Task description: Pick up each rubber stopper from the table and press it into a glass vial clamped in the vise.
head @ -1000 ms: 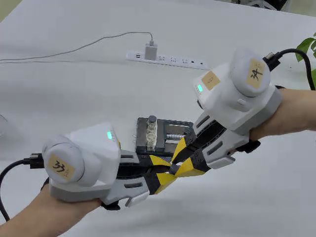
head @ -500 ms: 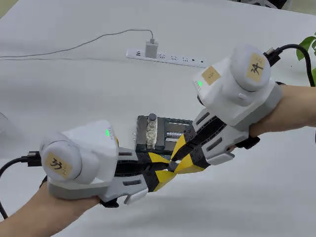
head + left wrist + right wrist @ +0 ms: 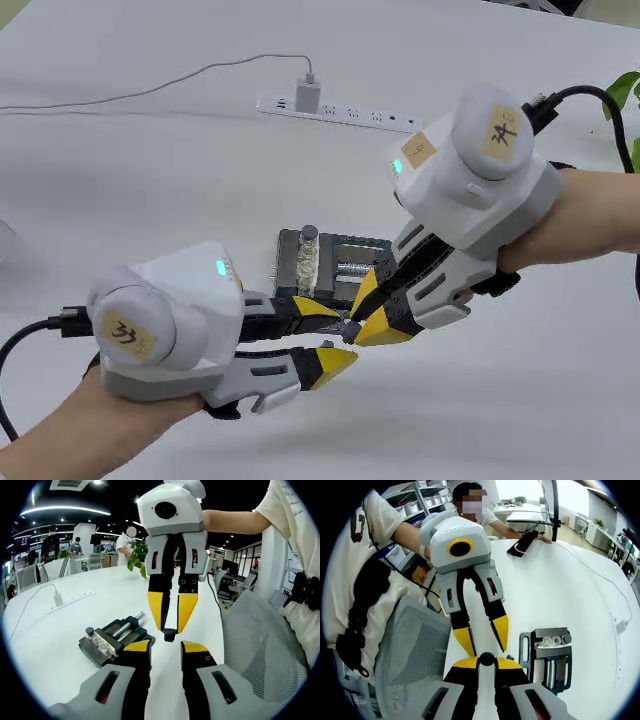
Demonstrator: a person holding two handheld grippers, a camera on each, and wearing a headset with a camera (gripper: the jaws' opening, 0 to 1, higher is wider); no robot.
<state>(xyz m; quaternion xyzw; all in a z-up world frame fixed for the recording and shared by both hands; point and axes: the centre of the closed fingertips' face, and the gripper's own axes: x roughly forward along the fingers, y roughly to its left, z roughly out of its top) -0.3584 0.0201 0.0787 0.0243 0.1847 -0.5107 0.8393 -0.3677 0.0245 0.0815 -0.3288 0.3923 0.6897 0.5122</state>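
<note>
A small dark rubber stopper (image 3: 348, 327) is pinched in the tips of my right gripper (image 3: 352, 329), which slants down from the upper right. My left gripper (image 3: 341, 334) reaches in from the lower left, open, with one jaw on each side of those tips. The left gripper view shows the stopper (image 3: 169, 634) hanging just beyond my open left gripper (image 3: 166, 647). In the right gripper view the stopper (image 3: 486, 658) sits in my right gripper (image 3: 487, 661). Behind them a small black vise (image 3: 350, 265) clamps a glass vial (image 3: 308, 262) lying on its side, with a dark stopper in its mouth.
A white power strip (image 3: 340, 112) with a plugged charger and its cable lies at the back of the white table. Green plant leaves (image 3: 626, 92) reach in at the right edge. A grey mesh chair (image 3: 260, 635) stands beside the table.
My left gripper has opened its jaws and let go of the stopper, which stays in the right gripper's tips. Both grippers have otherwise stayed in place in front of the vise.
</note>
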